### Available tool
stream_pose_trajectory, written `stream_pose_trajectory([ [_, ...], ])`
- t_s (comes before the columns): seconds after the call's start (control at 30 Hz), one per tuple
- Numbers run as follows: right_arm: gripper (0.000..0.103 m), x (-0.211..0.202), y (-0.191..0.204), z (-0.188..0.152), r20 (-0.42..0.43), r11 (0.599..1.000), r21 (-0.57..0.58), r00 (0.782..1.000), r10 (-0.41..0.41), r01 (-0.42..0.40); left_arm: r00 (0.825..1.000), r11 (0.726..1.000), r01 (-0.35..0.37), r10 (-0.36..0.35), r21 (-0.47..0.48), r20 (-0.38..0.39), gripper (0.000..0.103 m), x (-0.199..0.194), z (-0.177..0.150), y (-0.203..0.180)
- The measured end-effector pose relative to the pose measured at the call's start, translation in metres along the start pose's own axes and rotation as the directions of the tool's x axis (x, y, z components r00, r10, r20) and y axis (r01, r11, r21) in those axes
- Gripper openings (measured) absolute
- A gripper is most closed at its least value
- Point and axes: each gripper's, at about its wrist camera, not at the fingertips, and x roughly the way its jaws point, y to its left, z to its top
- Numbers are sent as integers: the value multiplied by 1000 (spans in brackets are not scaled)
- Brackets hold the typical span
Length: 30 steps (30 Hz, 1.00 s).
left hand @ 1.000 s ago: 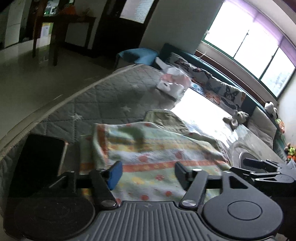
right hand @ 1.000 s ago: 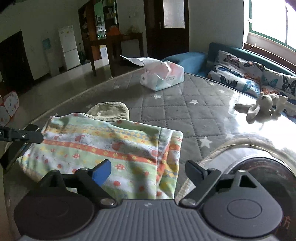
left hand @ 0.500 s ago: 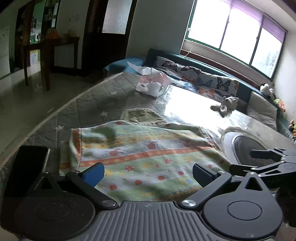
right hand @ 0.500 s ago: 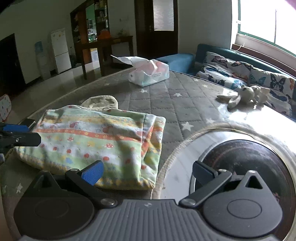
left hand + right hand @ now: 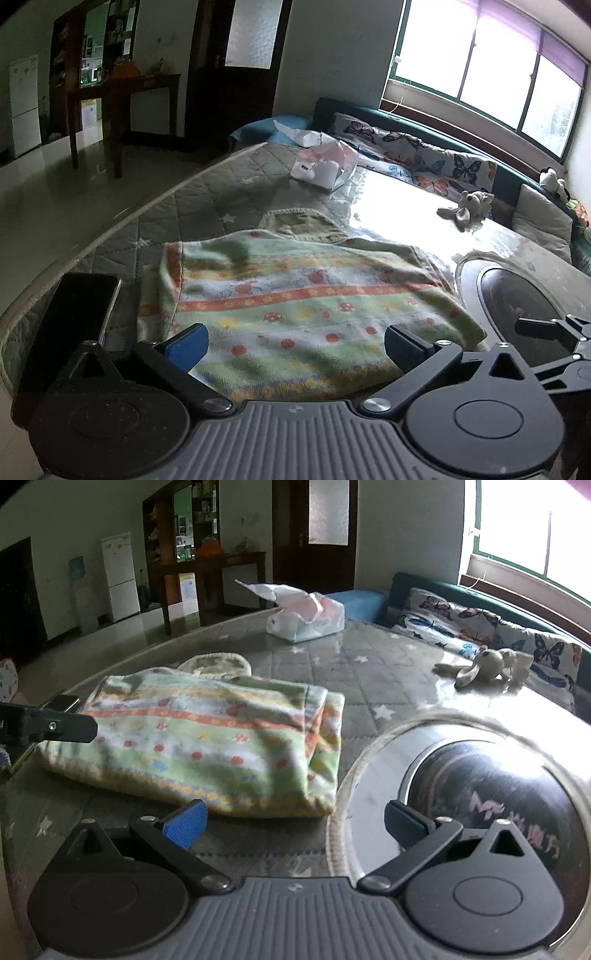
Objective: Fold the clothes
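Both my claws hang spread and empty — left gripper (image 5: pixel 295 341), right gripper (image 5: pixel 293 821) — just short of the patterned cloth (image 5: pixel 207 738), which lies in a doubled-over, layered rectangle on the quilted table (image 5: pixel 369 672). Any further fold wants both near corners pinched together evenly.

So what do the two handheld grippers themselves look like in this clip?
Both match. The left gripper and right gripper have black linkage arms with silver pivot screws, round black discs either side and a ribbed grey body. One finger pad is blue, the other black. No cables, hands or sleeves show.
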Motion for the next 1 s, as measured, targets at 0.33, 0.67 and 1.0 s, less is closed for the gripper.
stream_pose_trajectory([
  [0.33, 103, -3, 5, -2, 11, 1000, 9, 1000, 23, -23, 1000, 1000, -24, 24, -7, -7, 103, -3, -5, -3],
  [0.67, 103, -7, 10, -1, 27, 1000, 9, 999, 29, -29, 999, 999, -50, 50, -14, -3, 103, -5, -8, -2],
  [1.0, 103, -7, 13, -1, 27, 999, 12, 999, 35, -35, 999, 999, -49, 49, -14, -7, 103, -6, -11, -4],
])
